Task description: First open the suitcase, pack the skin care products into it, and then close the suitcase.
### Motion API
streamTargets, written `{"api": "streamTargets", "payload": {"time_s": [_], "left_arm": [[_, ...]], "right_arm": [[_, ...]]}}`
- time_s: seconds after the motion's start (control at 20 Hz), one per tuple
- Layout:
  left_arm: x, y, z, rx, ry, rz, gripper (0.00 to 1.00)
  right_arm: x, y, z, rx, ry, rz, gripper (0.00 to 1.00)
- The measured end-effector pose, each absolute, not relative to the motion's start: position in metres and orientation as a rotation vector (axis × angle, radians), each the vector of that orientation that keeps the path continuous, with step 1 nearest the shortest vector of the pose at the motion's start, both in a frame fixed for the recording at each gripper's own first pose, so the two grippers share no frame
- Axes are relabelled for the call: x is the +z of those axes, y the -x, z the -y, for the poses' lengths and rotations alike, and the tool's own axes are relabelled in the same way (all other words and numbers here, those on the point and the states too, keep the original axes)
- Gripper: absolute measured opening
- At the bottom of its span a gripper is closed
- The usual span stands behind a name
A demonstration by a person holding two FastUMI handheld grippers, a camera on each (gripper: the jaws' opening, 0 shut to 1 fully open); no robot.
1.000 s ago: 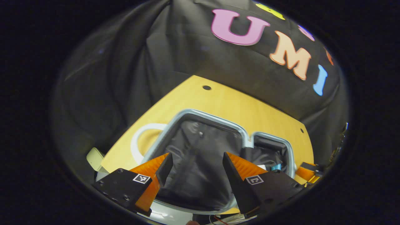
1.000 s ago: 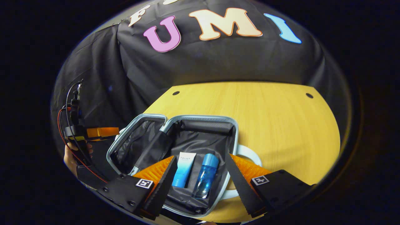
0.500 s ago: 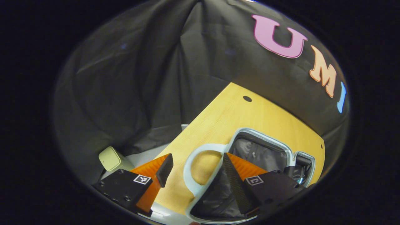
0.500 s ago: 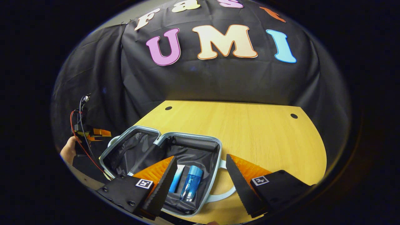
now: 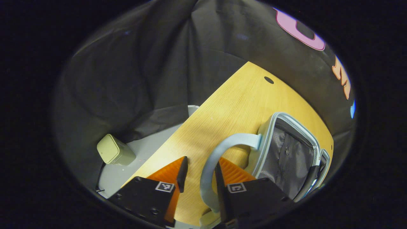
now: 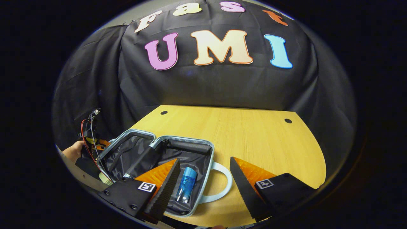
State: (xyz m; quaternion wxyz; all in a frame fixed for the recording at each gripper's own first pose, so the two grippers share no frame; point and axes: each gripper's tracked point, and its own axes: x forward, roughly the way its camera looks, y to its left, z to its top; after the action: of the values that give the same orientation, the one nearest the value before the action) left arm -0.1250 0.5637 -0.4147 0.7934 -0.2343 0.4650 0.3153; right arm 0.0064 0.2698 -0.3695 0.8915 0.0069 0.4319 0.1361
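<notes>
Swung away from the open lining since a second ago, the left gripper [image 5: 199, 173] is now set astride the suitcase [image 5: 287, 152] handle [image 5: 212, 159], jaws narrowed but not yet pressing it. Ahead of the right gripper [image 6: 203, 176], held wide open, a blue bottle [image 6: 186, 184] lies packed. For closing, the handle is best clamped squarely before the lid is lifted over.

bare table [image 6: 254, 133] beyond open suitcase [image 6: 178, 143], handle [image 5: 216, 152] between tool fingers [image 5: 182, 173]

The left claw [image 5: 199, 173] has its fingers narrowly parted, the right claw [image 6: 203, 178] gapes wide.
</notes>
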Motion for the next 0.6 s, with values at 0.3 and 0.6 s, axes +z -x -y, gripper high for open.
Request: {"api": "streamTargets", "payload": {"time_s": [0.3, 0.6], "left_arm": [[-0.390, 0.118, -0.547, 0.667, 0.438, -0.995, 0.05], [-0.287, 0.106, -0.530, 0.659, 0.287, -0.856, 0.02]], "right_arm": [[-0.366, 0.001, -0.250, 0.256, -0.074, -0.860, 0.98], [-0.359, -0.005, -0.239, 0.323, -0.092, -0.817, 0.98]]}}
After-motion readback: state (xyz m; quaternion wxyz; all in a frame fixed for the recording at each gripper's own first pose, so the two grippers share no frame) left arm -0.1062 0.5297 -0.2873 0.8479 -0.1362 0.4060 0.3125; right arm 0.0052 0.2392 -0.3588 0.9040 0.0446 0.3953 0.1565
